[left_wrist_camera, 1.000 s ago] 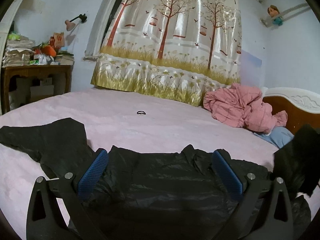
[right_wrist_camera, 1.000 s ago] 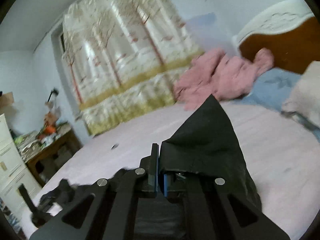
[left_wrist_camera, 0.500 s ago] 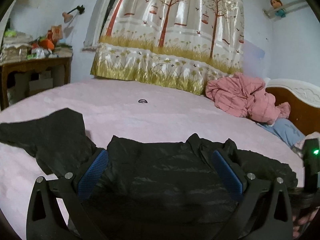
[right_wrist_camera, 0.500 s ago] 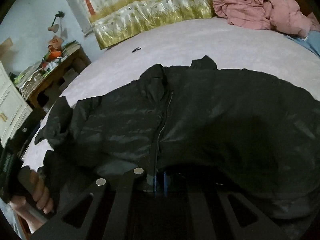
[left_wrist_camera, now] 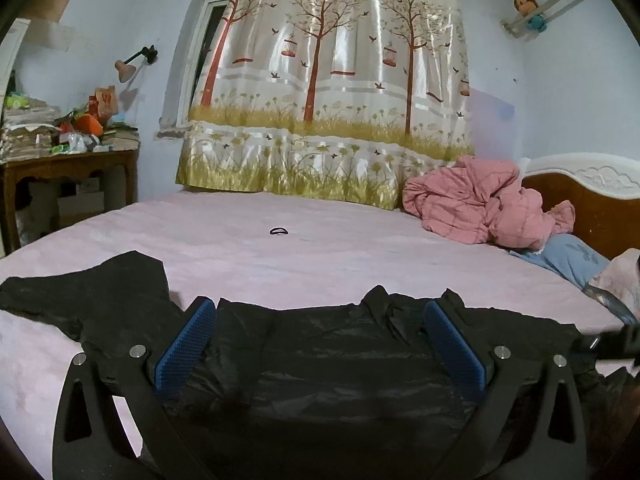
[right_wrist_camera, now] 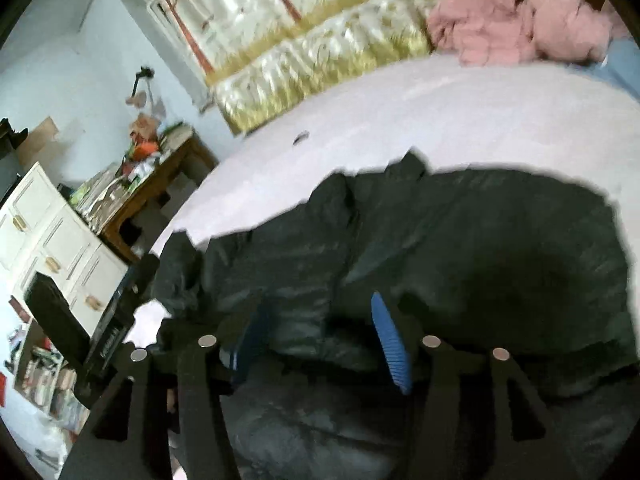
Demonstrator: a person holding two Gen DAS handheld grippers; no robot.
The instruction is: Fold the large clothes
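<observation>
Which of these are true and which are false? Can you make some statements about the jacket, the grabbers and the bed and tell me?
1. The black jacket lies on the pink bed. True.
2. The right gripper is pinching the jacket. False: its jaws are open and hold nothing.
3. The left gripper is open. True.
4. A small black hair tie lies on the bed beyond the jacket. True.
5. The pink quilt covers the jacket. False: it is bunched up by the headboard, apart from the jacket.
</observation>
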